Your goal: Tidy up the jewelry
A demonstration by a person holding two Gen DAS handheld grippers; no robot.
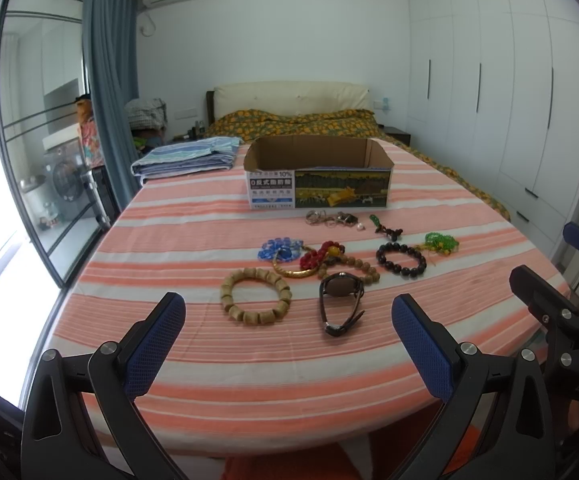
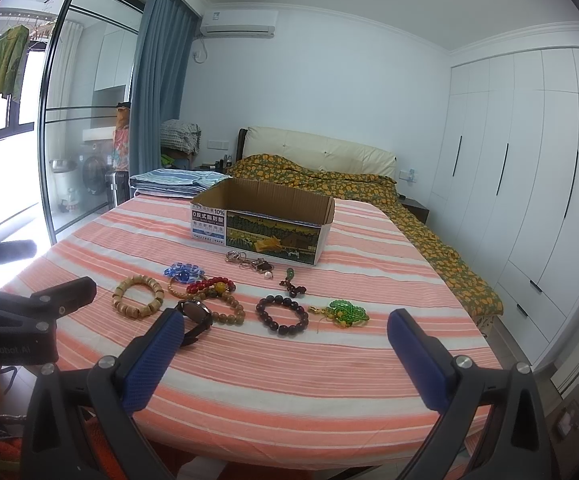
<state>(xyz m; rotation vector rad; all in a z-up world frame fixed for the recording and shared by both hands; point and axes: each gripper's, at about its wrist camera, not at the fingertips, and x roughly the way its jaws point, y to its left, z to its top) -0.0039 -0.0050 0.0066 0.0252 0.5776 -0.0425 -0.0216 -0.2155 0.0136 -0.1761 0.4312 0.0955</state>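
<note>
So far nothing has been lifted: you hold both tools back at the near edge of the bed, above the striped sheet, which gives each camera a full look at the spread before you commit. Your left hand-held gripper has its blue-padded jaws wide apart and empty, and the right hand-held gripper is spread the same way, holding nothing. The jewelry lies loose on the sheet between you and the open cardboard box, which stands further up the bed with its top open, a sensible target for dropping pieces in. Nearest your left tool sit the pale wooden bead bracelet and the dark watch, lying apart from each other. Behind them a tangle overlaps: blue beads, a gold bangle and red beads touch, so you would likely drag neighbours if you began there. To the right, the dark bead bracelet lies on its own, with the green bead piece just beside it. Small rings and clasps rest just in front of the box. Starting with the isolated bracelets looks easiest.
</note>
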